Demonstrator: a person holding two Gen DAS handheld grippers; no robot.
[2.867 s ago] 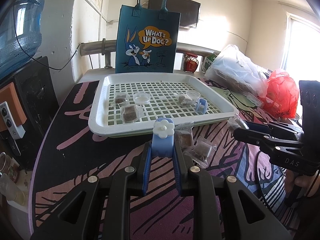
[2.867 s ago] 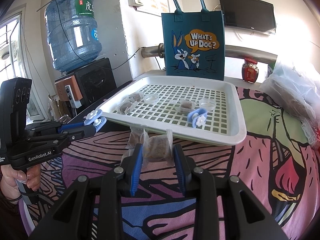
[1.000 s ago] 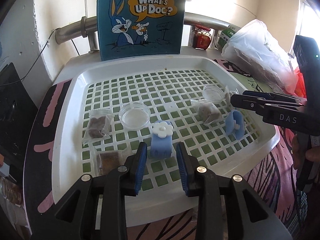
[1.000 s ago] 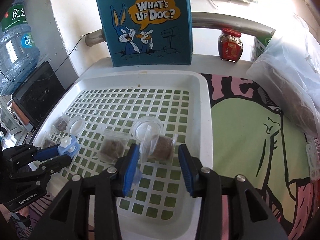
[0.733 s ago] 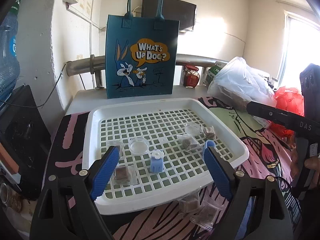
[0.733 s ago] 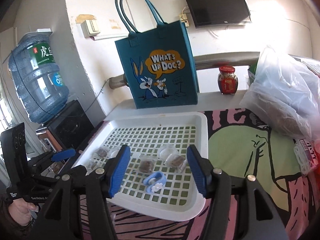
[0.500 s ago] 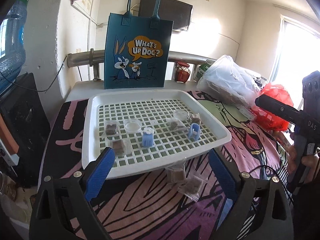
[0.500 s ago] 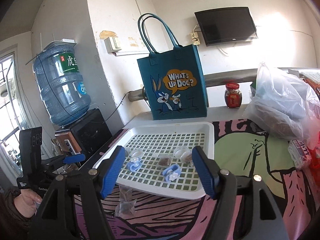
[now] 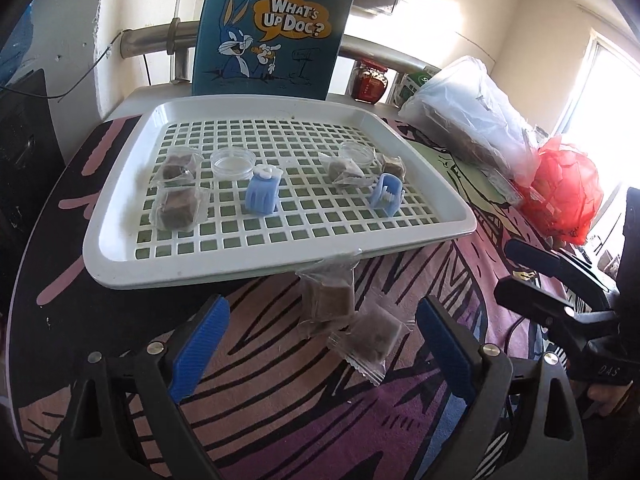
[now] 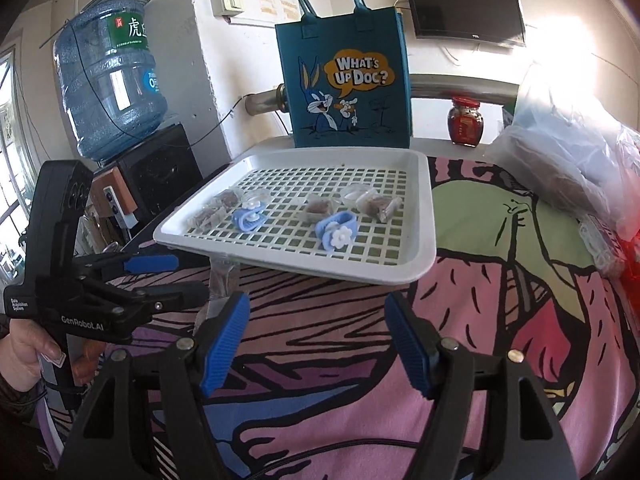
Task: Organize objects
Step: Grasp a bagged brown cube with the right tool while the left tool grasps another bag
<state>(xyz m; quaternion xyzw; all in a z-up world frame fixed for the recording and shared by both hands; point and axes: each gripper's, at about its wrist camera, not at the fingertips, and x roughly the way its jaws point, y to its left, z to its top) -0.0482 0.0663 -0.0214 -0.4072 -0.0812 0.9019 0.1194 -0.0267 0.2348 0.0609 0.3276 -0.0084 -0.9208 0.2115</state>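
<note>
A white grid tray [image 9: 120, 264] [image 10: 424, 208] holds two blue hair clips [image 9: 262, 192] [image 9: 386, 194], two clear round lids [image 9: 232, 162] and several wrapped brown snack packets [image 9: 178, 208]. Two wrapped snack packets [image 9: 328, 300] [image 9: 374, 336] lie on the patterned cloth just in front of the tray. My left gripper [image 9: 320, 352] is open and empty, its jaws wide around these two packets. My right gripper [image 10: 316, 344] is open and empty above the cloth in front of the tray; it also shows in the left wrist view [image 9: 532, 276].
A blue "What's Up Doc?" tote bag [image 9: 272, 32] stands behind the tray. A red jar [image 9: 370, 84], a clear plastic bag [image 9: 472, 116] and a red bag [image 9: 568, 196] sit at the right. A water jug [image 10: 108, 84] and a black cabinet [image 10: 160, 176] stand left.
Both grippers let go of a hair clip and a snack packet in the tray, opened wide and drew back. The left one has now come down over the two packets on the cloth.
</note>
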